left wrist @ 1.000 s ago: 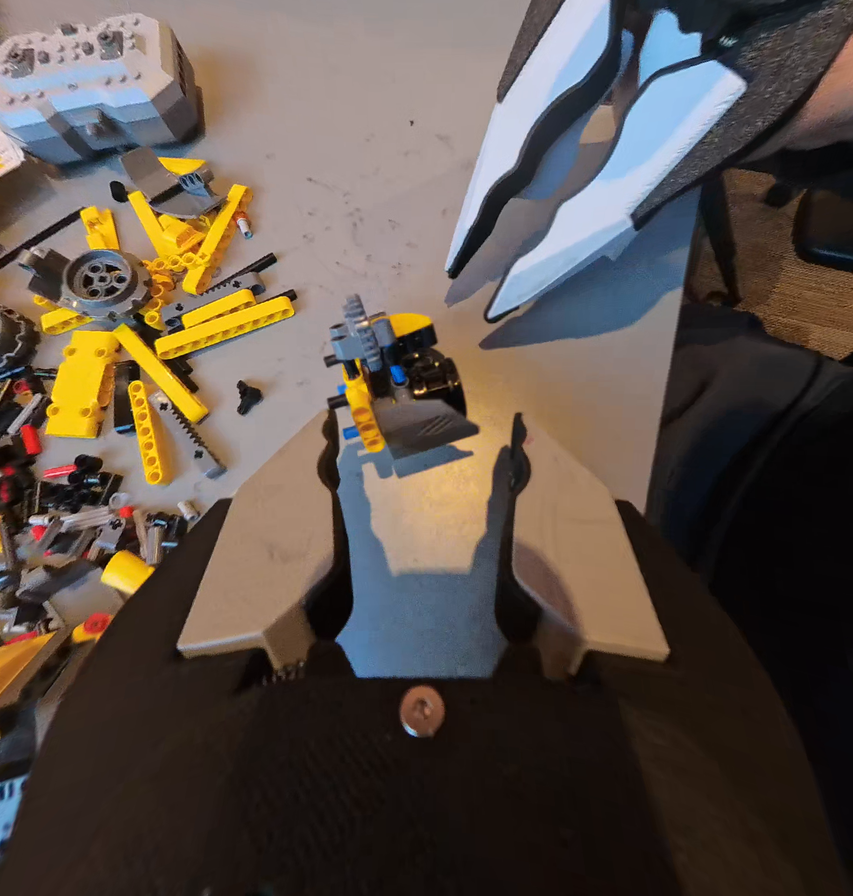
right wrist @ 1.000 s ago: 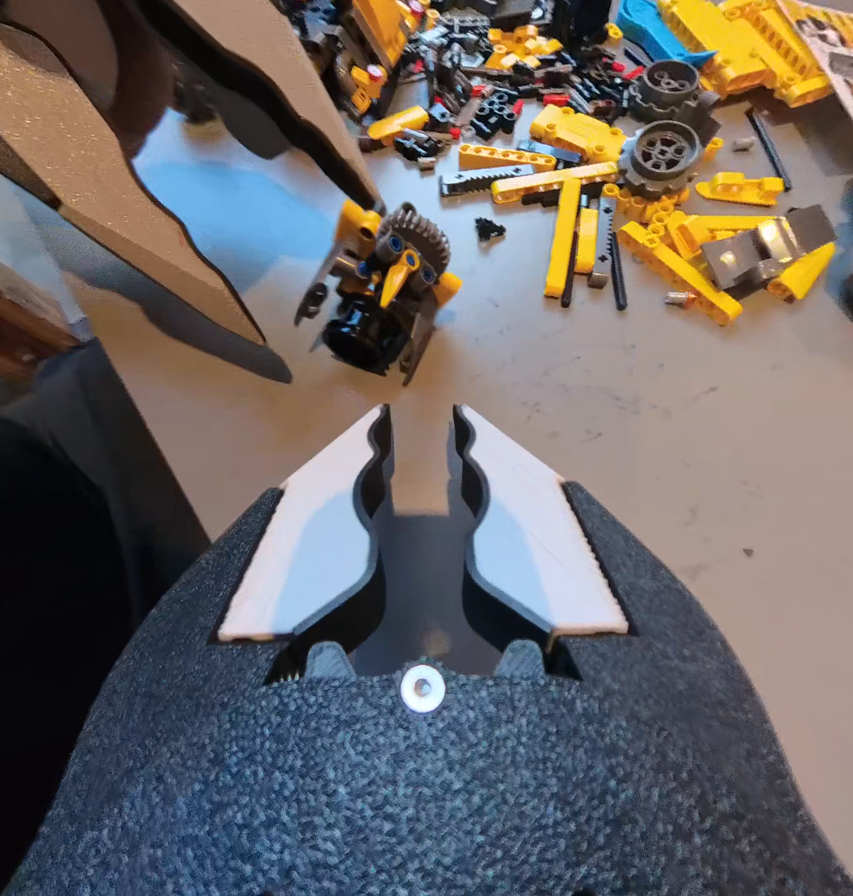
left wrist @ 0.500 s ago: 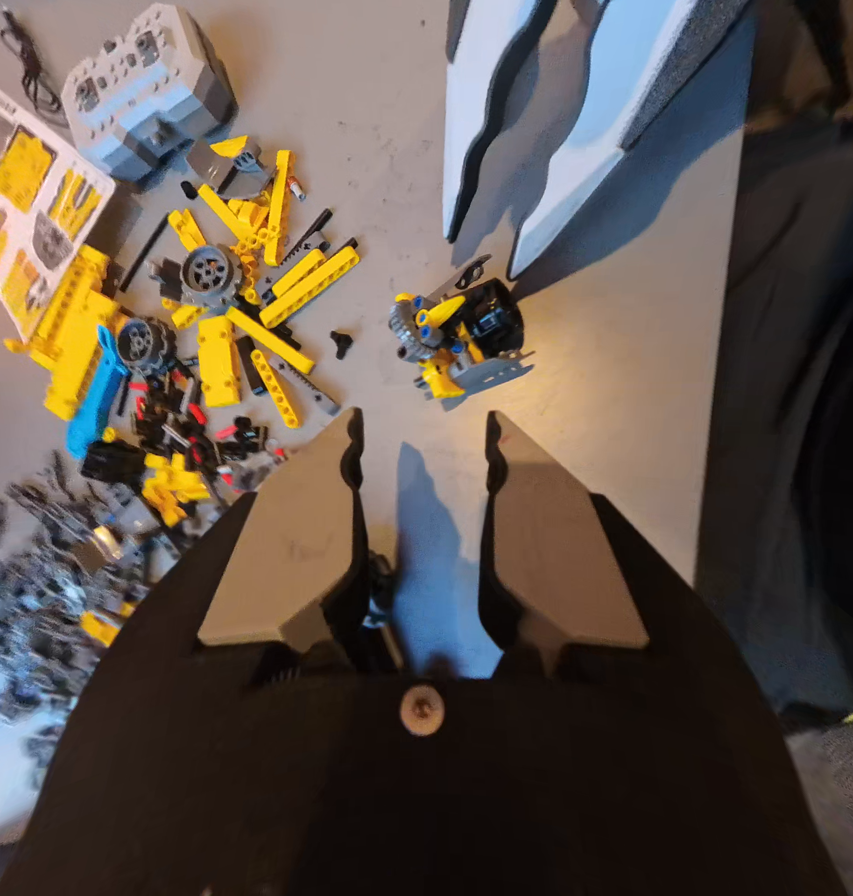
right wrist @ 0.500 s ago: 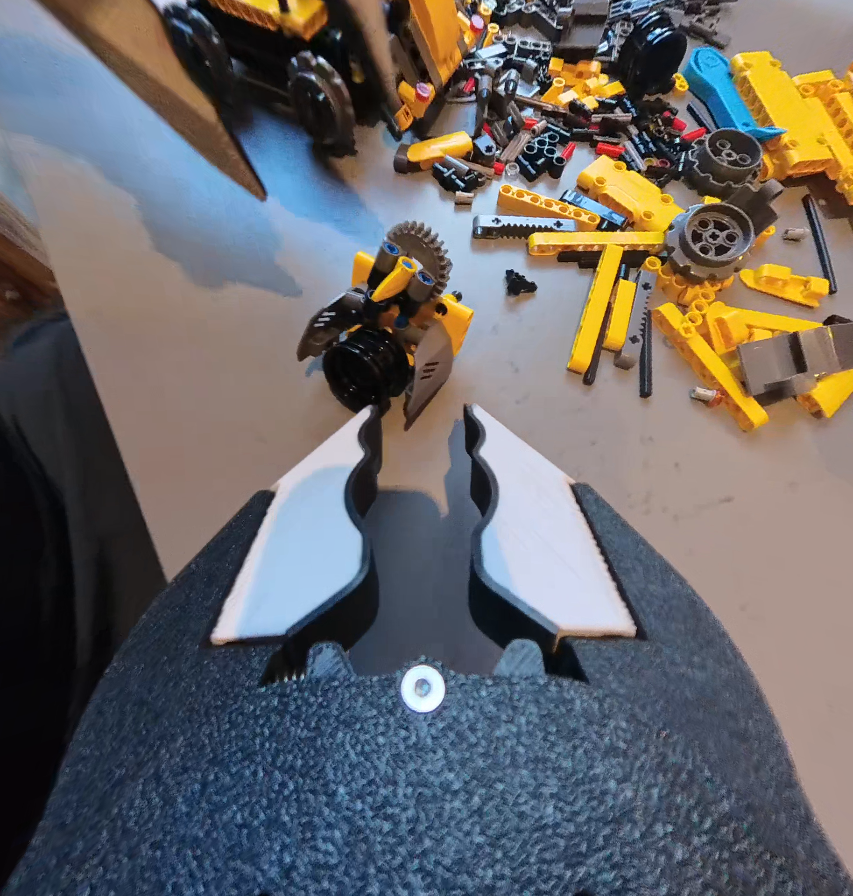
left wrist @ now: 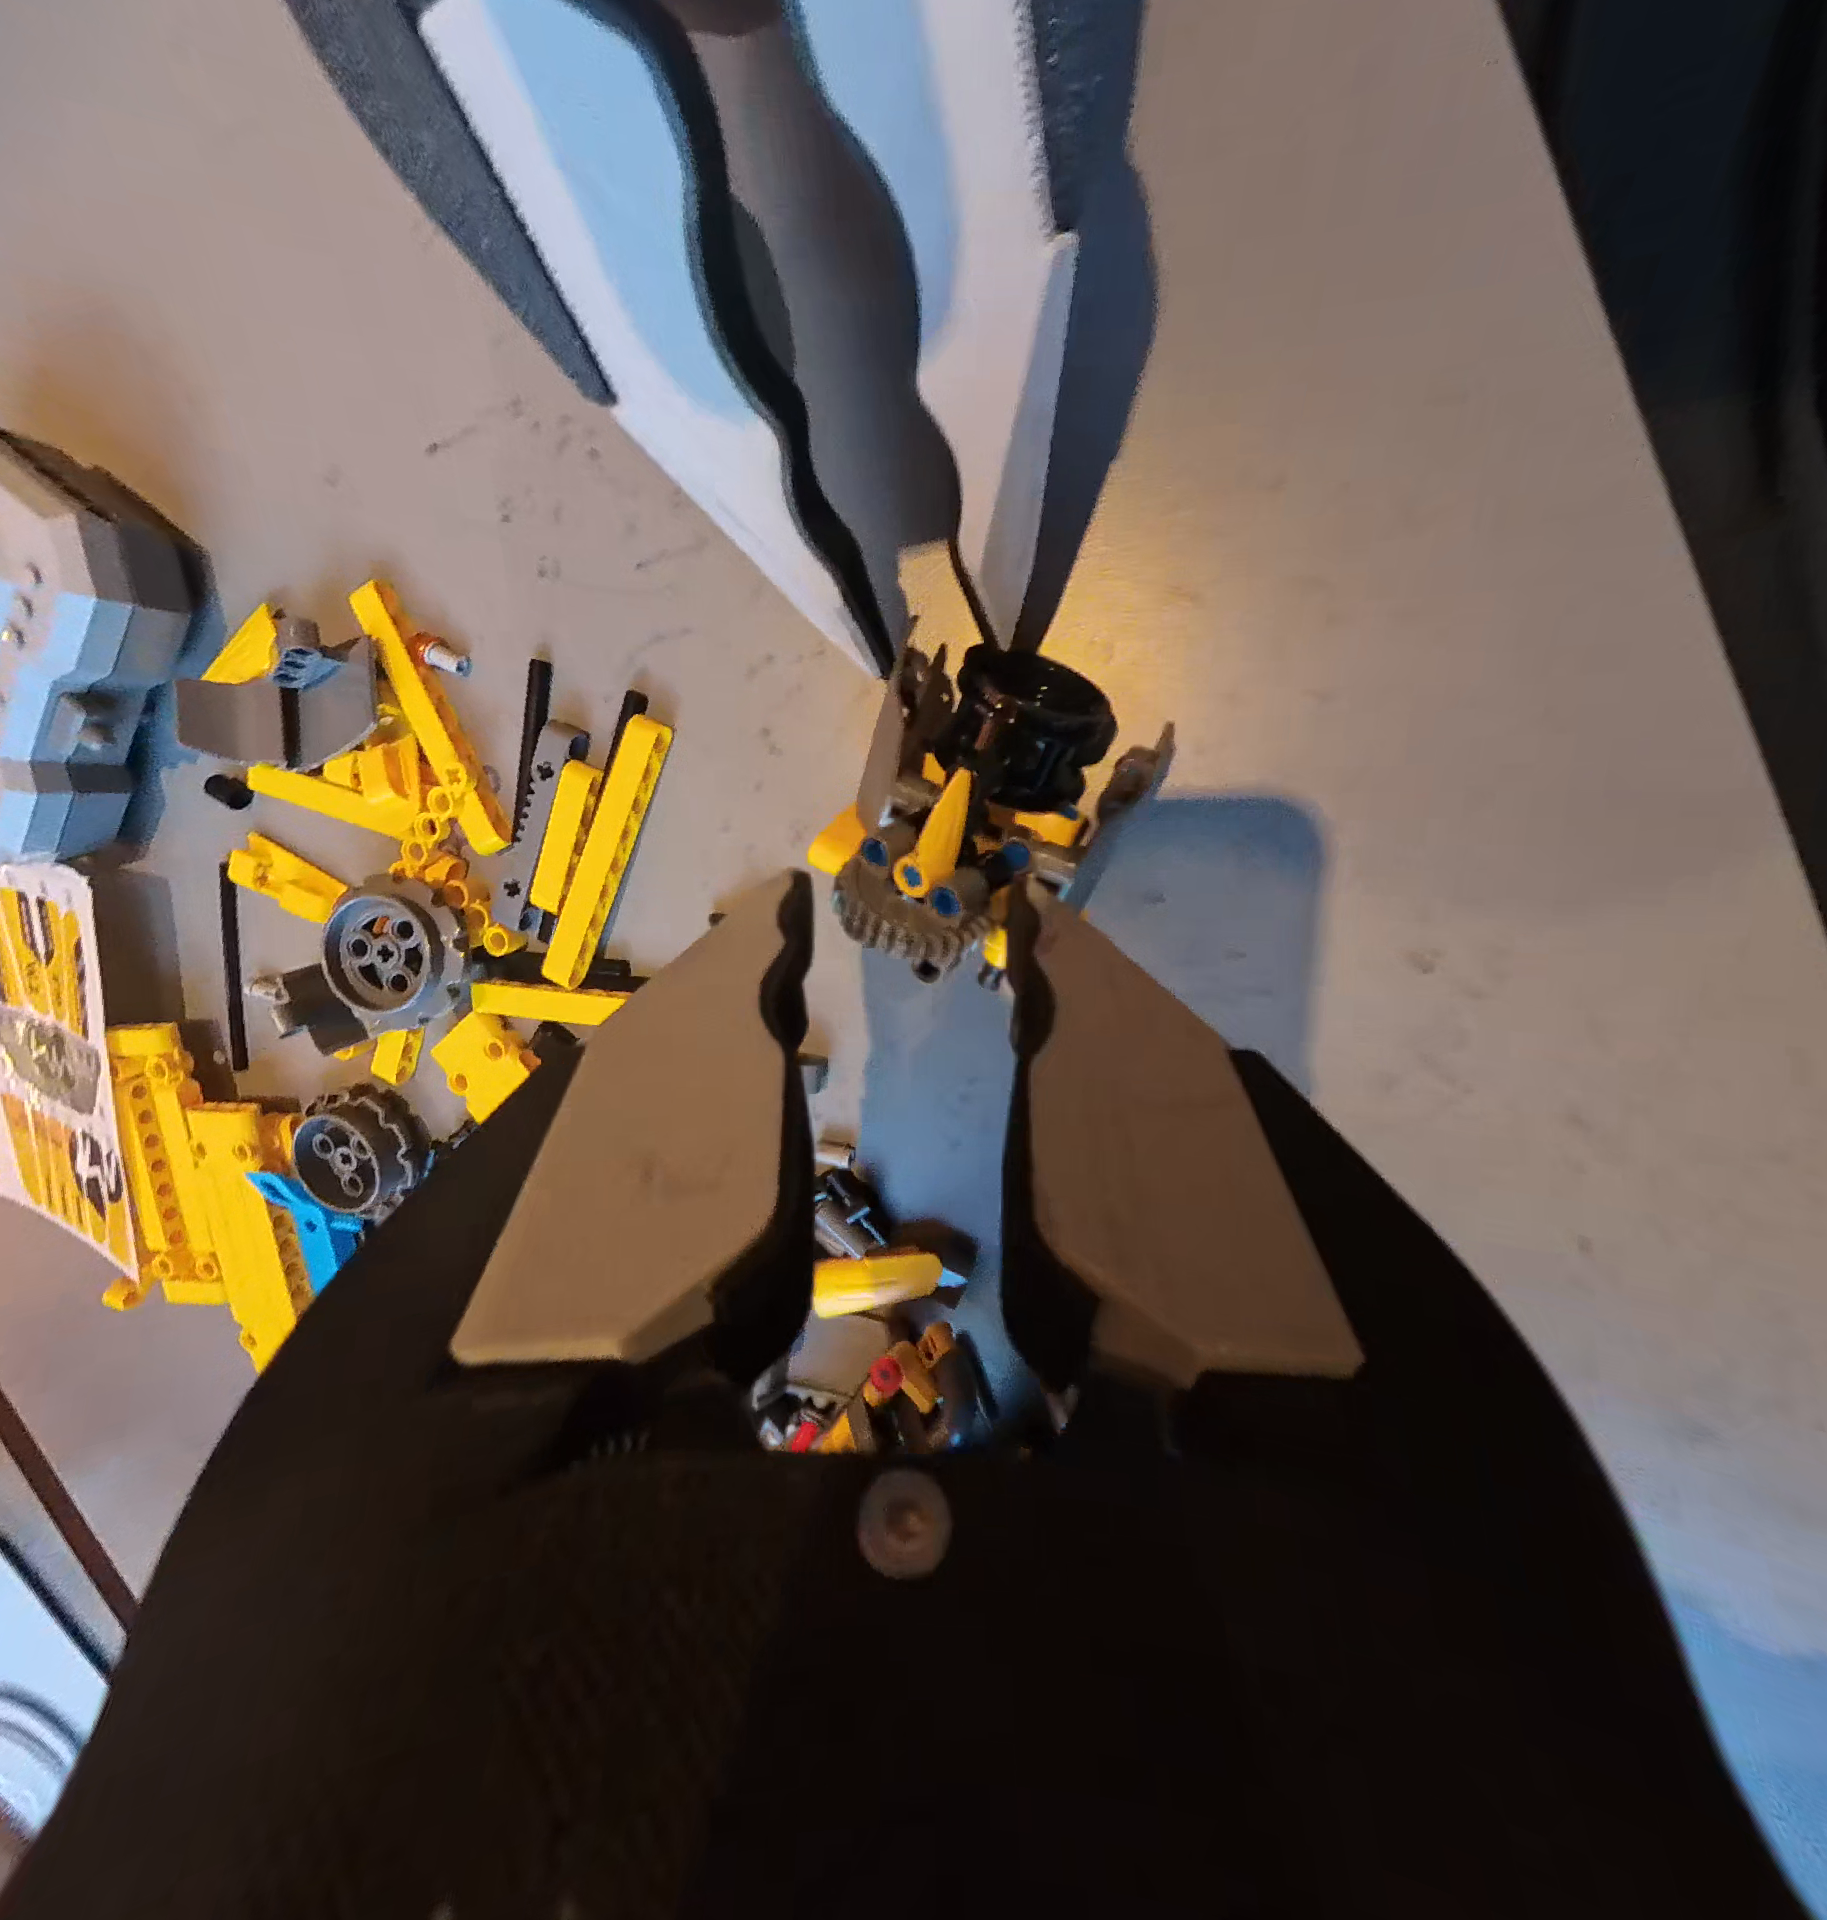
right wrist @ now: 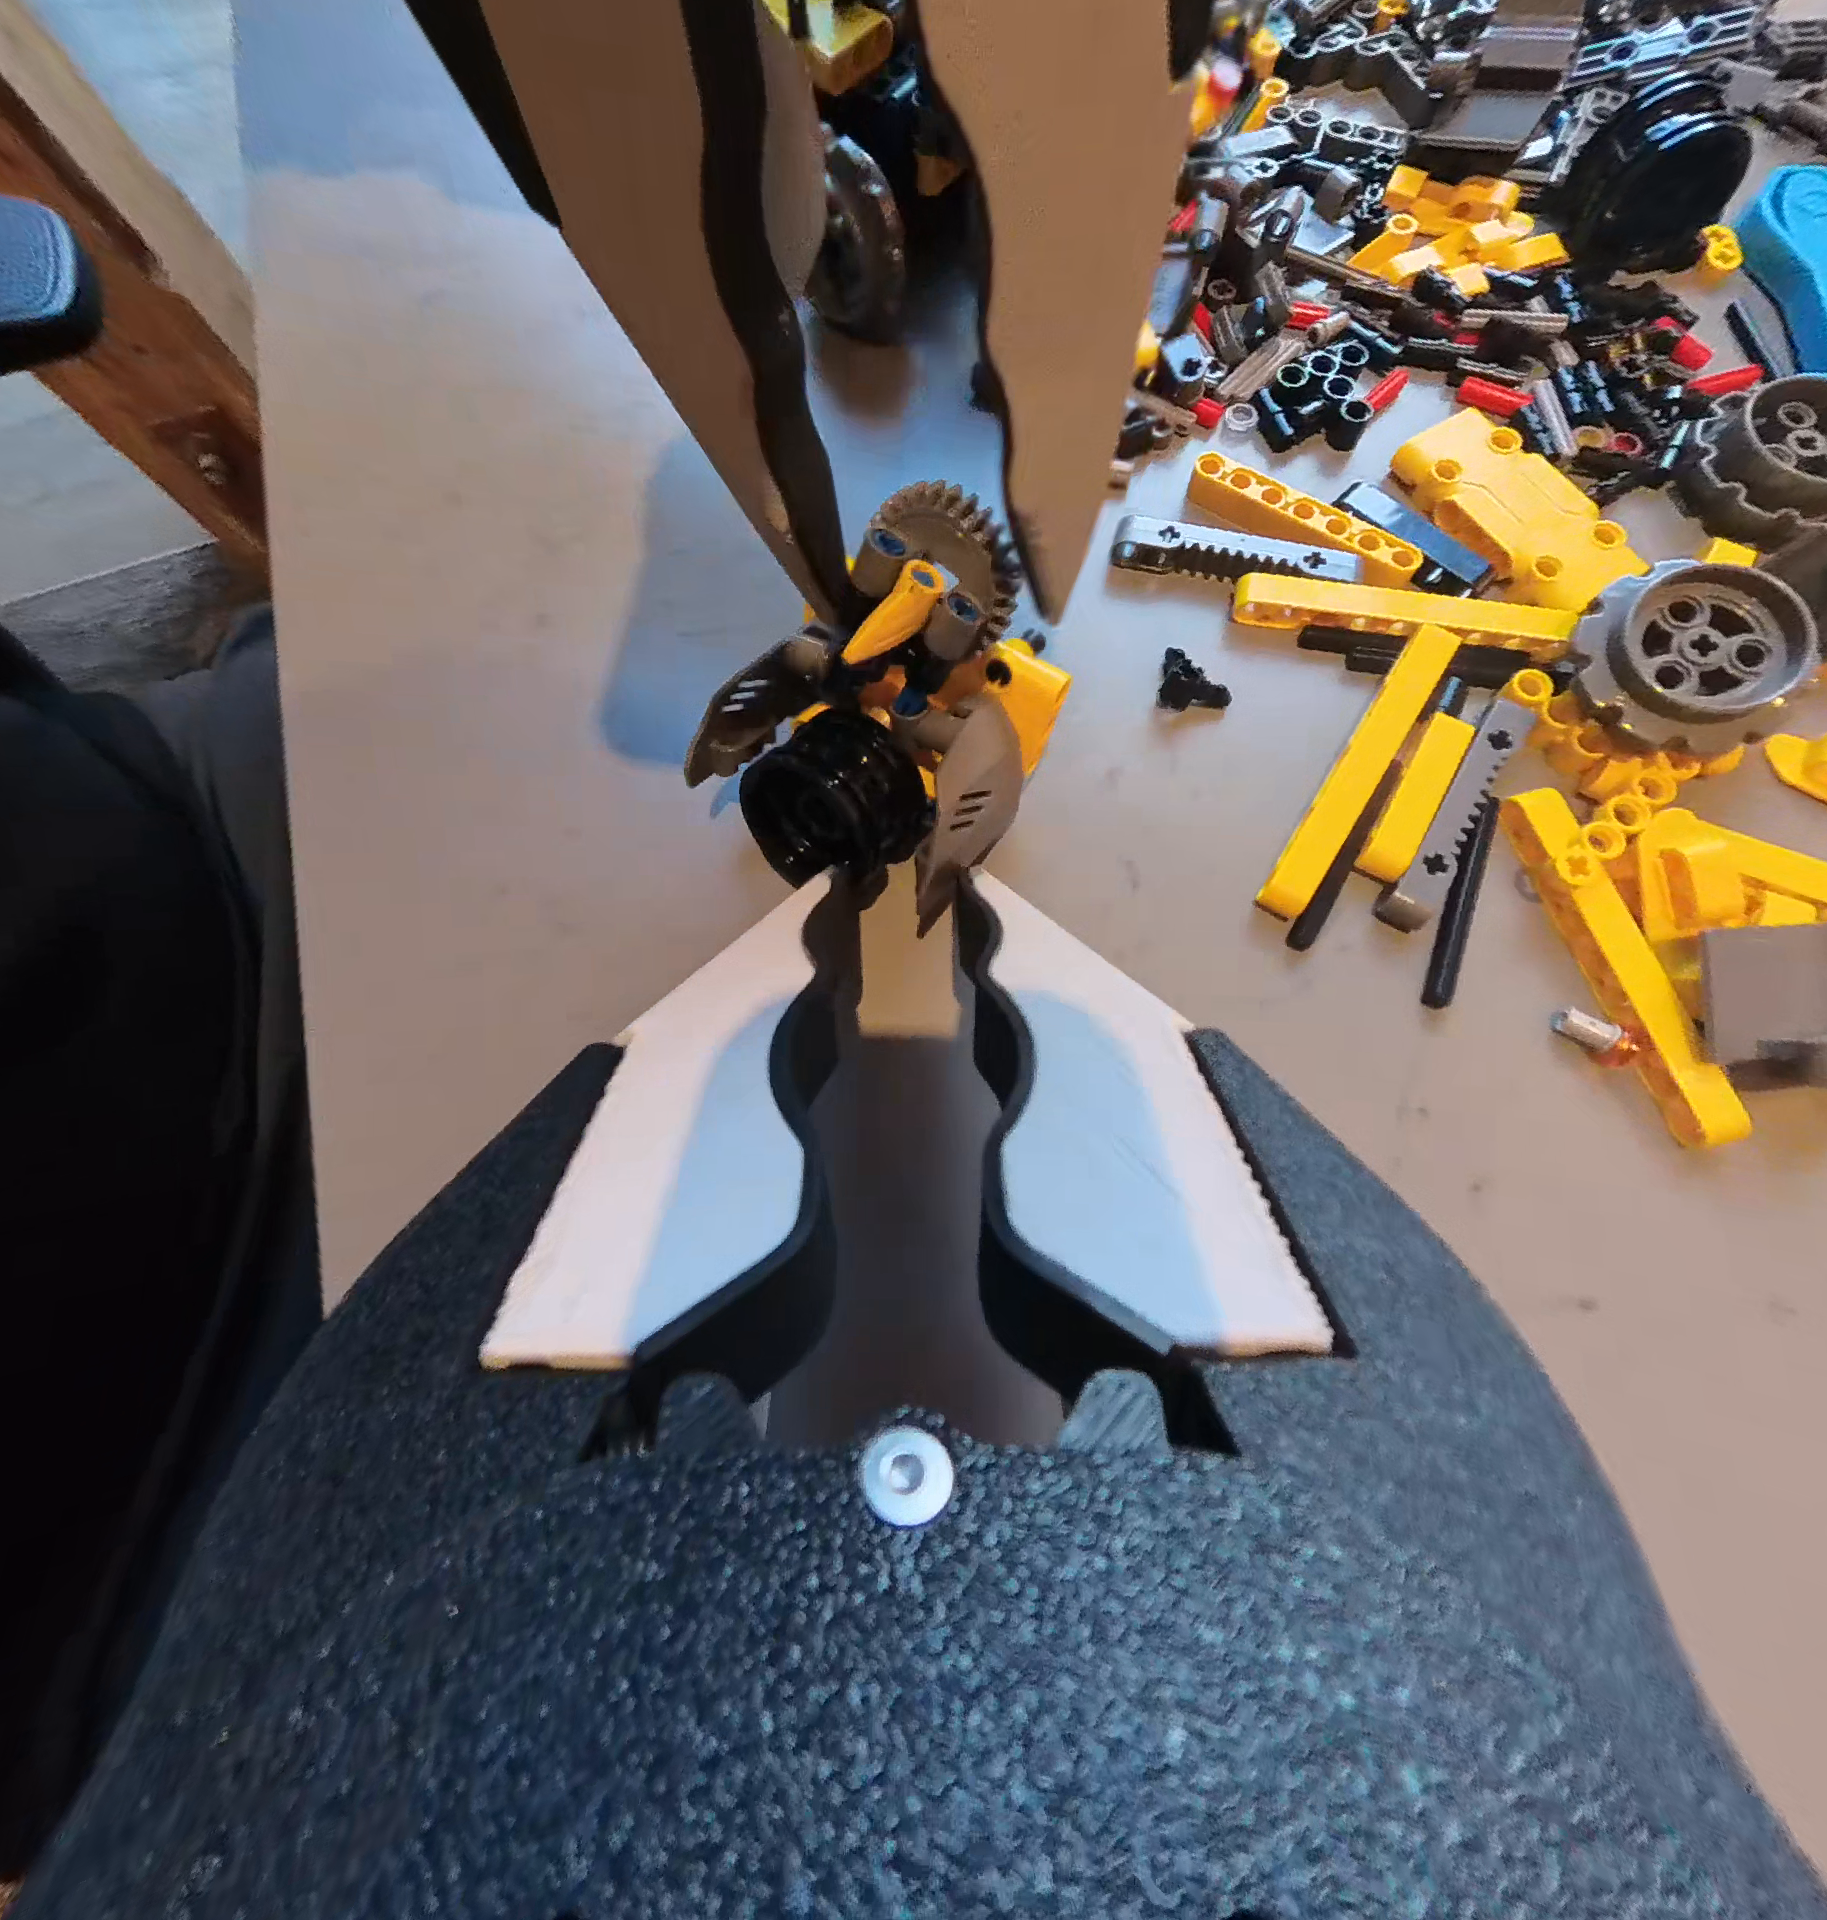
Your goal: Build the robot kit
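My left gripper [left wrist: 909,914] and right gripper [right wrist: 893,894], both with fingers apart and grasping nothing, flank one small yellow-grey model [right wrist: 878,707] on the table [right wrist: 473,623]; two grey wheels [left wrist: 384,951] lie nearby

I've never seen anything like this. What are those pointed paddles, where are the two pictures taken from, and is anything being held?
The paddles are the fingers of two hand-held grippers, each with a camera looking along them. One picture is from the left gripper, the other from the right gripper; each also shows the other gripper opposite. Both are open, with their tips close around a small yellow, grey and black toy model on the beige table. Neither clearly grips it. Loose yellow beams, grey wheels and small black parts lie scattered beside it.
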`<state>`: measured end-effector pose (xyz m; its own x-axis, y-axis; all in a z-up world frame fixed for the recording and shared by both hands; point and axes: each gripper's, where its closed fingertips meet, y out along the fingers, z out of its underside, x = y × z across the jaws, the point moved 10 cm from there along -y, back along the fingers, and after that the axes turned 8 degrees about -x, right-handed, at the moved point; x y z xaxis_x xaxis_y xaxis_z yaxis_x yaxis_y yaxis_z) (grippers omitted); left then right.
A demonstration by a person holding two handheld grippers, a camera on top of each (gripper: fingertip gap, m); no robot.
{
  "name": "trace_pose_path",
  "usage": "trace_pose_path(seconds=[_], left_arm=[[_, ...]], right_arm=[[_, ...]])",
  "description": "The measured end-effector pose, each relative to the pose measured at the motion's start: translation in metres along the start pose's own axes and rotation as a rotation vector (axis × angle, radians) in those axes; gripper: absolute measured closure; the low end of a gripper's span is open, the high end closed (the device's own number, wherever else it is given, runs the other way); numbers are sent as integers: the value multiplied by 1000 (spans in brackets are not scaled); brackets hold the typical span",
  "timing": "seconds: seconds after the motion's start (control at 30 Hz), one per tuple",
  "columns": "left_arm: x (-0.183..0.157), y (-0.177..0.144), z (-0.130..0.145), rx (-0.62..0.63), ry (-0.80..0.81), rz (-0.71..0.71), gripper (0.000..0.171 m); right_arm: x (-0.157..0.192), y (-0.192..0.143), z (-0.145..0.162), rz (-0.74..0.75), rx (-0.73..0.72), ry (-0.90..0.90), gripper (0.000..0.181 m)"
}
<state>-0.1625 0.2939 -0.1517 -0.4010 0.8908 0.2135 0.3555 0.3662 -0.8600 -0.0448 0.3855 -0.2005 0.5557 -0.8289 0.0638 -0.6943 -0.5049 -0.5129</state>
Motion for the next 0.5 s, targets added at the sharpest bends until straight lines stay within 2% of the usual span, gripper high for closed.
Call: trace_pose_path(seconds=[0.5], left_arm=[[8,5,-4,51,101,133,139]], right_arm=[[-15,6,-5,-119,3,2,160]])
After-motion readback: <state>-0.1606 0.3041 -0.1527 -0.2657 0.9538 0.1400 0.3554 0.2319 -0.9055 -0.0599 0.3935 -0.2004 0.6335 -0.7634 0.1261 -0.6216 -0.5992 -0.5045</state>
